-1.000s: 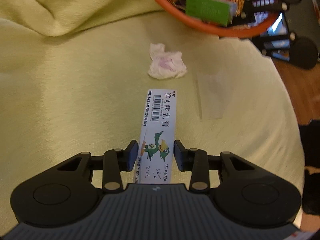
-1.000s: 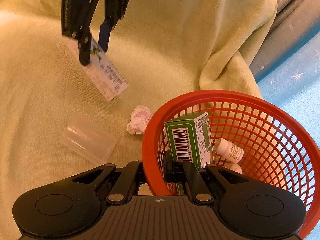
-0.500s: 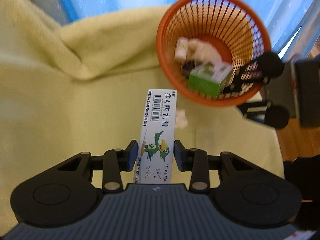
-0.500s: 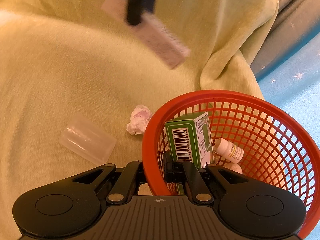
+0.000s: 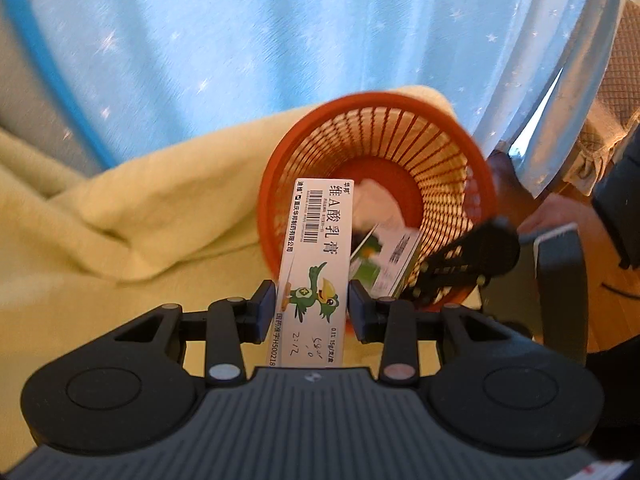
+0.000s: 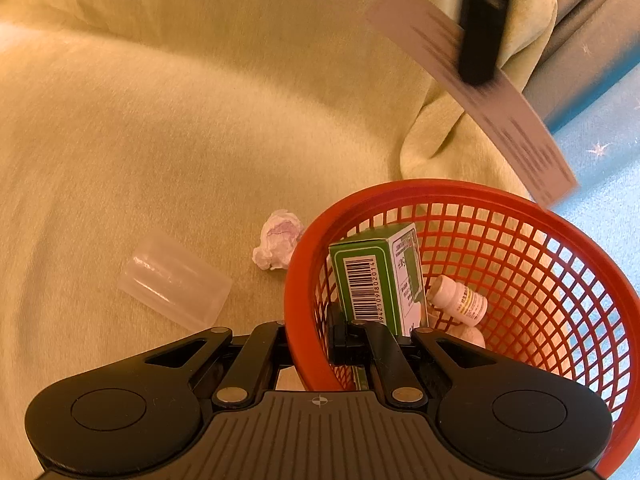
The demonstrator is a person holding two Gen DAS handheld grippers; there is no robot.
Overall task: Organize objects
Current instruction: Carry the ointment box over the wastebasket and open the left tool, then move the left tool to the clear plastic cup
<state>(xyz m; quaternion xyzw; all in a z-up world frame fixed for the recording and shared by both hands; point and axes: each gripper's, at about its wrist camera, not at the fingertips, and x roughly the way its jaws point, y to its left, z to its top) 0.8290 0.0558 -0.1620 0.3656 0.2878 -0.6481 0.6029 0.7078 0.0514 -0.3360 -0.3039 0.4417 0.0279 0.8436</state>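
Ointment box [image 5: 314, 264] sits clamped in our left gripper [image 5: 312, 310], long axis pointing ahead over the basket [image 5: 276, 216] rim. From our right gripper [image 6: 310, 354], pinched on the basket wall, the box [image 6: 480, 92] hangs blurred above the far rim.

Red basket [image 6: 472, 196] — star-speckled blue curtain [image 5: 280, 60]
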